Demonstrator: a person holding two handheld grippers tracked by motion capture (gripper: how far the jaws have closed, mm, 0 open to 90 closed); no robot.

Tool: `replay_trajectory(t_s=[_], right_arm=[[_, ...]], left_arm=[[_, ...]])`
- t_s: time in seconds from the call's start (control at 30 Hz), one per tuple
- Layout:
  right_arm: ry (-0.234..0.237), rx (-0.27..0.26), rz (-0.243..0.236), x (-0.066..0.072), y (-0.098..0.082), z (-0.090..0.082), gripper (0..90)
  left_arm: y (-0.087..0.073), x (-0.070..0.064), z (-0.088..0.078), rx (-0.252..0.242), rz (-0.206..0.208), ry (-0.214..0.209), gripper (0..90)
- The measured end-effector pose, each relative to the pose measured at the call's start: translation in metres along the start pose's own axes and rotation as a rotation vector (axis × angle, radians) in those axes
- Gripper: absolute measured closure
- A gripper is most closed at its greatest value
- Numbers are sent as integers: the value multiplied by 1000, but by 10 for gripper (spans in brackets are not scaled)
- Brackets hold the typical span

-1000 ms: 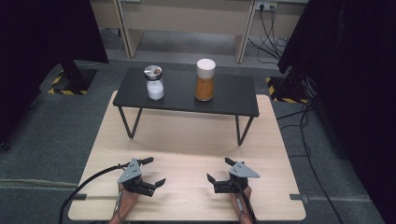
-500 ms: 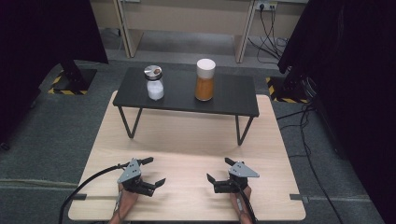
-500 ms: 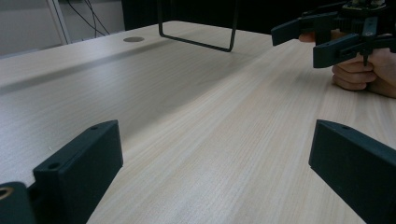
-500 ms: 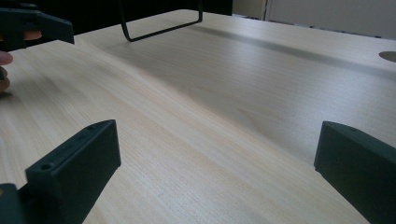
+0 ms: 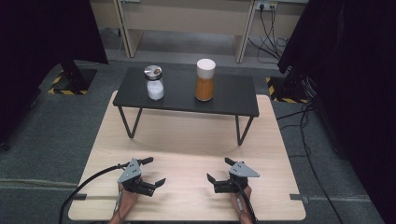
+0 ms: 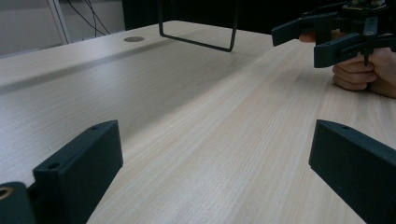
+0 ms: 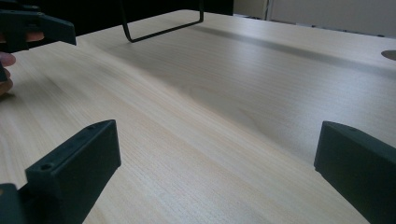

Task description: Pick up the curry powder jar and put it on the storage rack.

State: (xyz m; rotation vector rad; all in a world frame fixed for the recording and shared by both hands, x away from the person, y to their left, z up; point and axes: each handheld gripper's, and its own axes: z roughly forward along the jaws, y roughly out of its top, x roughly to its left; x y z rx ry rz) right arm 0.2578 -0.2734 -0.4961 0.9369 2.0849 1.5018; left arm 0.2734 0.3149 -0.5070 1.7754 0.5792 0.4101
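A small jar of white powder with a metal lid (image 5: 154, 84) and a taller jar of orange powder with a white lid (image 5: 204, 80) stand on a low black stand (image 5: 233, 100) at the far side of the wooden table (image 5: 187, 140). My left gripper (image 5: 154, 171) rests near the front edge on the left, open and holding nothing. My right gripper (image 5: 219, 170) rests at the front right, also open and holding nothing. In the left gripper view the left gripper (image 6: 215, 172) has its jaws wide apart over bare wood, and the right gripper (image 6: 299, 42) appears at the upper right in a hand. The right gripper (image 7: 217, 168) likewise shows only bare wood between its jaws.
The stand's black wire legs (image 5: 128, 122) rise from the table between the grippers and the jars. A cable (image 5: 84, 186) trails off the table from the left gripper. Grey floor, dark curtains and floor cables (image 5: 308, 140) surround the table.
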Motion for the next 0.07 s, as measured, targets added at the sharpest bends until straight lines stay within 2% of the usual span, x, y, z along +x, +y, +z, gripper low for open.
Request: replay_trajectory(t_s=[0.07], right_arm=[[2,1,0,0,0,0,3]], left_arm=[[0,0,0,1,0,1,18]])
